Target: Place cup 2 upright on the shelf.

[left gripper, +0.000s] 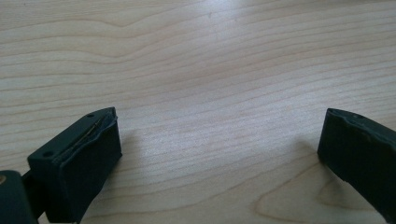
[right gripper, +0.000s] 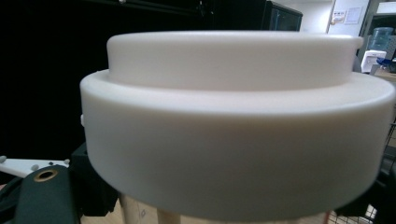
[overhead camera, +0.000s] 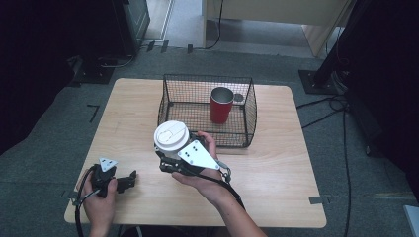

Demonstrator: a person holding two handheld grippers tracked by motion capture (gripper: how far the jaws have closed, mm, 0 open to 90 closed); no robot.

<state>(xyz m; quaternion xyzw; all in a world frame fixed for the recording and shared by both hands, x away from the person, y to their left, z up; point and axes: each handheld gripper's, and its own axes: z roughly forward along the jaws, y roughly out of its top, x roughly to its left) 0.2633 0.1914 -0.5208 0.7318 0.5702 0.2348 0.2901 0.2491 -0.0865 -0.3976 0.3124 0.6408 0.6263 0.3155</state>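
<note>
A paper cup with a white lid is held upright above the table's middle, just in front of the wire basket. My right gripper is shut on the cup's body below the lid, with a hand behind it. In the right gripper view the white lid looms very close, and the black jaws stand at both lower corners against the cup. My left gripper rests low at the table's front left. Its jaws stand open over bare wood with nothing between them.
The black wire basket sits at the back middle of the light wooden table and holds an upright red cup. Cables trail from both grippers. Dark stands and cables sit on the floor around the table.
</note>
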